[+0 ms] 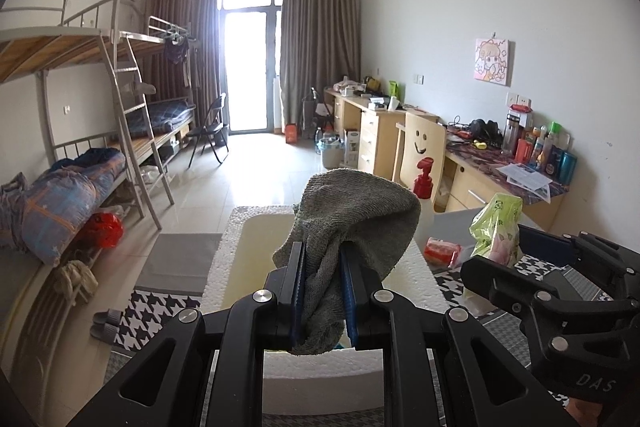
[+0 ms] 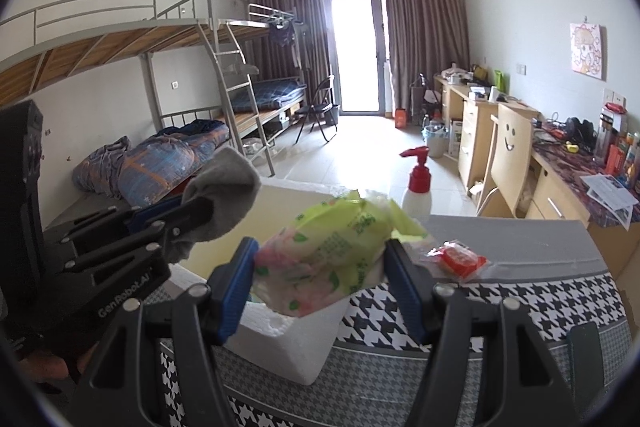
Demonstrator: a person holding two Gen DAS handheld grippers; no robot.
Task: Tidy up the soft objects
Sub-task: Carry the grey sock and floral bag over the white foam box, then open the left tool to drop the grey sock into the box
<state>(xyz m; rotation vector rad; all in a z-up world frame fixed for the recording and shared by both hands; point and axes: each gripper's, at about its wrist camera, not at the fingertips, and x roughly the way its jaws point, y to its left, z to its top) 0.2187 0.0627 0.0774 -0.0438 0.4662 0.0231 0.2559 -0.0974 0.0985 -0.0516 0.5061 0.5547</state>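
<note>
At frame centre, the left gripper (image 1: 324, 279) clenches a grey sock (image 1: 352, 219) and the right gripper (image 2: 320, 277) clamps a green tissue pack (image 2: 336, 247), both above the foam box (image 2: 280, 343), seemingly for dropping in.

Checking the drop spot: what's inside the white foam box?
The foam box shows a bare yellowish interior. The gray sock and green tissue pack held over it hide its near part.

A limp grey sock (image 1: 352, 227) and a crumpled green tissue pack (image 2: 332, 251) hang over the white foam box (image 2: 280, 343).
</note>
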